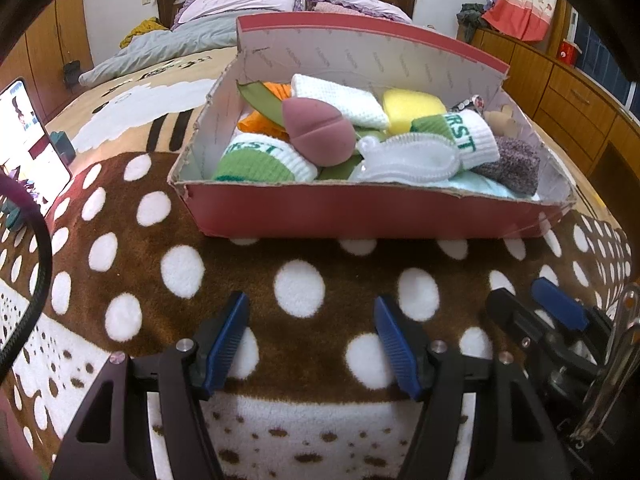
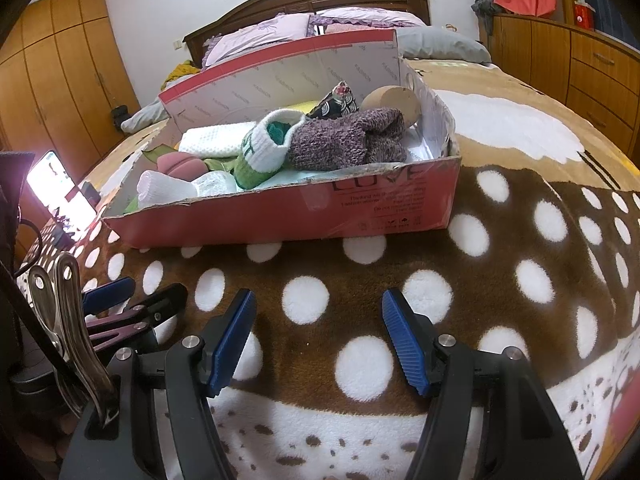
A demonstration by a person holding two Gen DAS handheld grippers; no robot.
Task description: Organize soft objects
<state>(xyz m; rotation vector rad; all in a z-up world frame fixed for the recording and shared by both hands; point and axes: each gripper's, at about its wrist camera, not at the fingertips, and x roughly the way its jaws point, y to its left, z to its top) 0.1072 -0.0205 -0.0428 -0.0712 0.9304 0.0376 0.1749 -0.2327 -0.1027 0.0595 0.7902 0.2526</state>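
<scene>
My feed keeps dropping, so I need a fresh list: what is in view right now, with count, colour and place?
box: one, red, open, on the blanket
green socks: two, green and white, in the box
purple sock: one, fuzzy purple, right end of the box
white cloth: one, white knit, back of the box
sponge: one, yellow, back of the box
pink plush: one, dusty pink, middle of the box
blanket: one, brown with white dots, on the bed
pillows: two, lilac, at the headboard
phone: one, screen lit, left of the box
left gripper: open, empty, over the blanket
right gripper: open, empty, over the blanket
</scene>
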